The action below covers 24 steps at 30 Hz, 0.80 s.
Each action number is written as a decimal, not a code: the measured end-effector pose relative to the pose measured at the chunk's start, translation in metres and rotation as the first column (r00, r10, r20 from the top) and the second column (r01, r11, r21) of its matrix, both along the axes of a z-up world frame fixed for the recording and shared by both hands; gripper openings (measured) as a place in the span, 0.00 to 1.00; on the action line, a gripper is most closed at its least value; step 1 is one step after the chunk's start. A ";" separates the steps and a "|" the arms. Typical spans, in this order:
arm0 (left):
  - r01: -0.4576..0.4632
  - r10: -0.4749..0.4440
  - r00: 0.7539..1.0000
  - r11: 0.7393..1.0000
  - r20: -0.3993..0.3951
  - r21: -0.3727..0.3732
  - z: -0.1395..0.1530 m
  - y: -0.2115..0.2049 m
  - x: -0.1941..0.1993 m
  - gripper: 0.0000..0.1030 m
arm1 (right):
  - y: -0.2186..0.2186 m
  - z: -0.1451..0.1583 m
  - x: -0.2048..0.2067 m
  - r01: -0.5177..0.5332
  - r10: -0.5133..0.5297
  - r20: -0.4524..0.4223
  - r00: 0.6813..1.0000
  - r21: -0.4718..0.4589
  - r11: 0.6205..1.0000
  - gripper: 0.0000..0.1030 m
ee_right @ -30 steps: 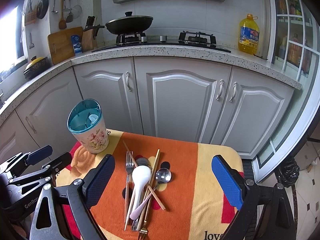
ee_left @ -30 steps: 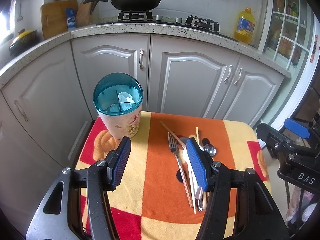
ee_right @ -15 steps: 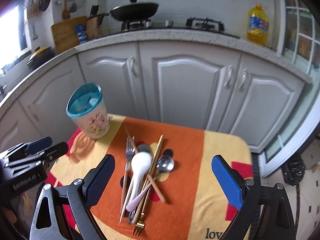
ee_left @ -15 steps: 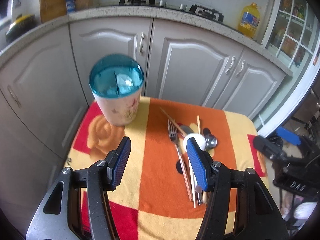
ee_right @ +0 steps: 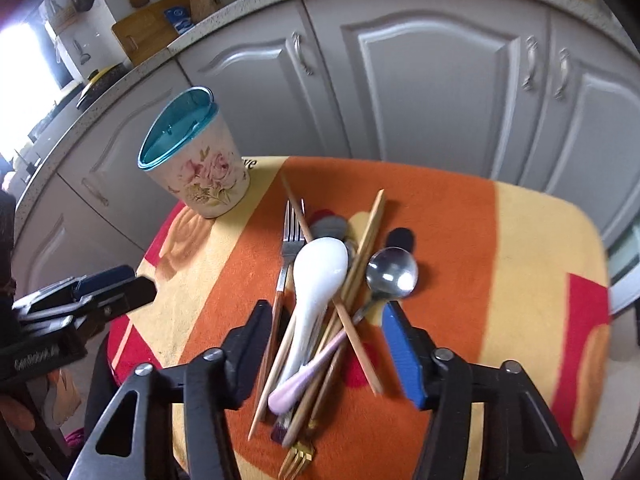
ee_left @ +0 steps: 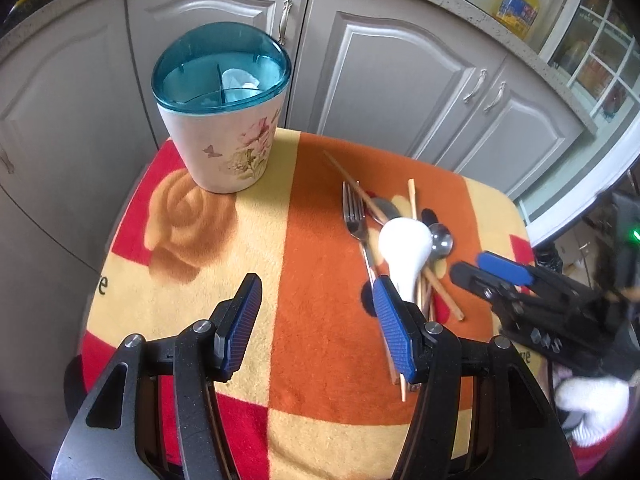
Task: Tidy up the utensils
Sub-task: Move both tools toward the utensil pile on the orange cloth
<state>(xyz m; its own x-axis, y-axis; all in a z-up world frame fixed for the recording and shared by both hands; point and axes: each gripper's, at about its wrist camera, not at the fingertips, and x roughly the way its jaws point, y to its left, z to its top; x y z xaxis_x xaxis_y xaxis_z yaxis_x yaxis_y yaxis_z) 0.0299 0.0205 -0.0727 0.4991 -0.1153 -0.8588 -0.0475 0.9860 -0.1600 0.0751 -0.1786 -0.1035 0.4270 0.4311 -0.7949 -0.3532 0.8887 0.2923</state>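
Utensil pile on my orange, yellow and red blanket-covered counter [ee_left: 320, 360], grey kitchen cabinets [ee_left: 392, 80] behind.
Floral utensil cup with divided teal rim [ee_left: 221, 108] stands far left; white ceramic spoon [ee_right: 316, 280], fork and chopsticks lie right. My left tool [ee_left: 320, 320] and right tool [ee_right: 332, 344] both gape, holding nothing.

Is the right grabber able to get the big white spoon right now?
Probably yes. The right gripper is open with its fingers either side of the pile, and the white spoon lies on top, though chopsticks crowd it.

one holder [ee_right: 199, 172], three spoons [ee_right: 316, 280], two forks [ee_right: 290, 248], several chopsticks [ee_right: 366, 240]
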 end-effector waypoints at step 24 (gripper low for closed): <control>0.015 -0.015 0.996 1.000 -0.088 -0.003 -0.048 -0.005 0.069 0.56 | -0.015 -0.029 0.048 -0.111 0.142 -0.119 0.983 0.234 0.966 0.08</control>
